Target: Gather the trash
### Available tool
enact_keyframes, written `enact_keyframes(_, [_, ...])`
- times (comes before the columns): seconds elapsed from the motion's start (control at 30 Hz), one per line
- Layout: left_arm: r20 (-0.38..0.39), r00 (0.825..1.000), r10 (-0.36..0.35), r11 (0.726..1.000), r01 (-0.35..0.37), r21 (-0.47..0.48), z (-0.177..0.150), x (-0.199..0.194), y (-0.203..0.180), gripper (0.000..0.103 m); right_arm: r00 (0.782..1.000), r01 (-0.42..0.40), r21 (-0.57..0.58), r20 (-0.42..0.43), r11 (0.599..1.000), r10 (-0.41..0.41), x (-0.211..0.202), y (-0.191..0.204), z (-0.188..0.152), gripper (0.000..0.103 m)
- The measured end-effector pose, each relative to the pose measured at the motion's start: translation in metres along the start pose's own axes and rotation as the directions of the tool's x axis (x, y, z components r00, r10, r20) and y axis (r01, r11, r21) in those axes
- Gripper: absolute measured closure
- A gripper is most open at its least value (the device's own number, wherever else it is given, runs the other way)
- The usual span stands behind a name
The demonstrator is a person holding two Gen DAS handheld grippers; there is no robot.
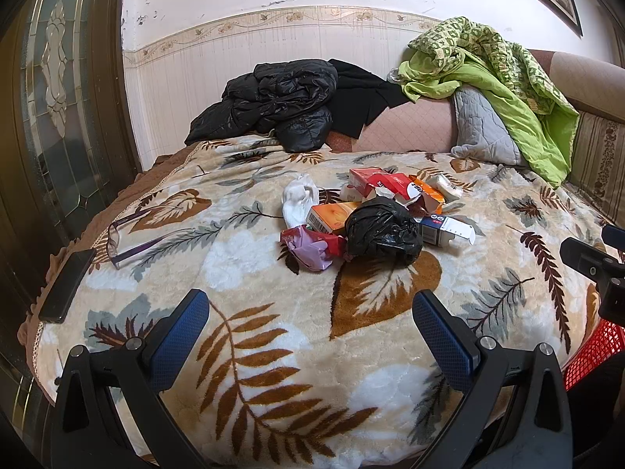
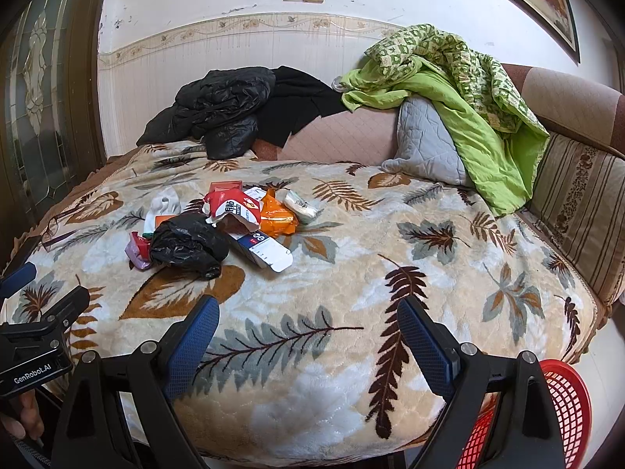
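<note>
black jacket [image 1: 273, 97] – green quilt [image 1: 496, 78] behind; glasses [image 1: 129, 234], phone [image 1: 66, 285] on leaf blanket [image 1: 293, 351].

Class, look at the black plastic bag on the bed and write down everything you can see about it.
The black plastic bag is thin, glossy and crinkled, bunched into a loose lump. It lies on the leaf-patterned blanket at the near edge of a litter pile. An orange box and a blue-and-white carton touch it, with a pink wrapper at its left. Neither gripper touches it.
</note>
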State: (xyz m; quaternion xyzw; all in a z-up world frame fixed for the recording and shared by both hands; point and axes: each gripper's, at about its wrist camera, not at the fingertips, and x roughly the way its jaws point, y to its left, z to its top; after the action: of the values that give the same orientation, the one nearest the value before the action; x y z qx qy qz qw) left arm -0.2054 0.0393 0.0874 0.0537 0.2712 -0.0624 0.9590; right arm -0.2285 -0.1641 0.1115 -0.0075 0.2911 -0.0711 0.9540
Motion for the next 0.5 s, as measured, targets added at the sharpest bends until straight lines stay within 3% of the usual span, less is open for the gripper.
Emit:
enact_keyframes(0.2, [-0.019, 1.000, -0.012, 0.999, 0.011, -0.031, -0.001, 0.004, 0.007, 0.000, 0.999, -0.028, 0.033, -0.021, 0.999, 0.029, 0.003, -0.005, -0.002, 0.009])
enact_keyframes(0.33, [-0.066, 0.997, -0.031, 0.993, 0.023, -0.115, 0.001, 0.017, 0.026, 0.000, 0.990, -0.113, 0.105, -0.067, 0.988, 0.121, 0.014, -0.012, 0.000, 0.013])
enact_keyframes(0.43, [-0.088, 0.995, -0.042, 0.984, 0.026, -0.175, 0.004, 0.025, 0.041, 0.001, 0.963, -0.233, 0.178, -0.098, 0.956, 0.252, 0.030, -0.010, 0.005, 0.016])
enact_keyframes(0.5, [-0.100, 0.994, -0.048, 0.979, 0.027, -0.202, 0.006, 0.029, 0.048, 0.008, 0.924, -0.309, 0.249, -0.150, 0.918, 0.351, 0.050, -0.005, 0.009, 0.017])
